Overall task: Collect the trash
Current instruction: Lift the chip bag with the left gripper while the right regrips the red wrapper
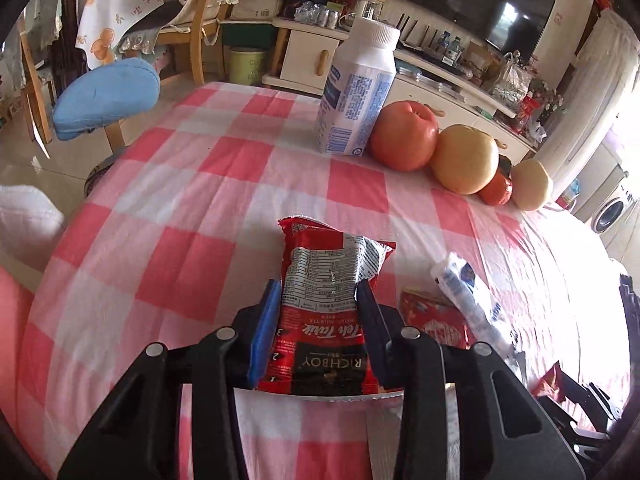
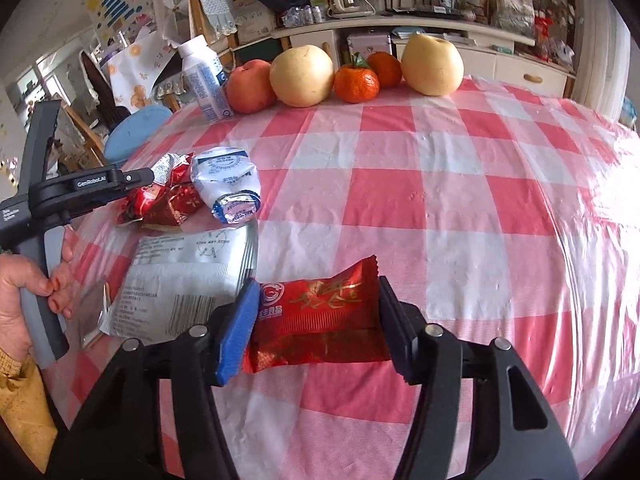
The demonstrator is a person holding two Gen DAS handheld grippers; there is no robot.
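Checked pink tabletop (image 2: 440, 184): left claw (image 1: 318, 320) clamps a red tea sachet (image 1: 324, 320), right claw (image 2: 316, 320) pinches a red snack wrapper (image 2: 320, 312); silver packet (image 2: 180, 280), white wrapper (image 2: 226, 184) and another red wrapper (image 2: 168, 200) lie uncollected beside them.

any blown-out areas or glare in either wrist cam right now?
Left wrist view: right edge is blown out white past the tablecloth, the TV shows a window reflection; red tea packet stays readable. Right wrist view: the cloth's right side glares off its plastic cover; red snack wrapper is sharp.
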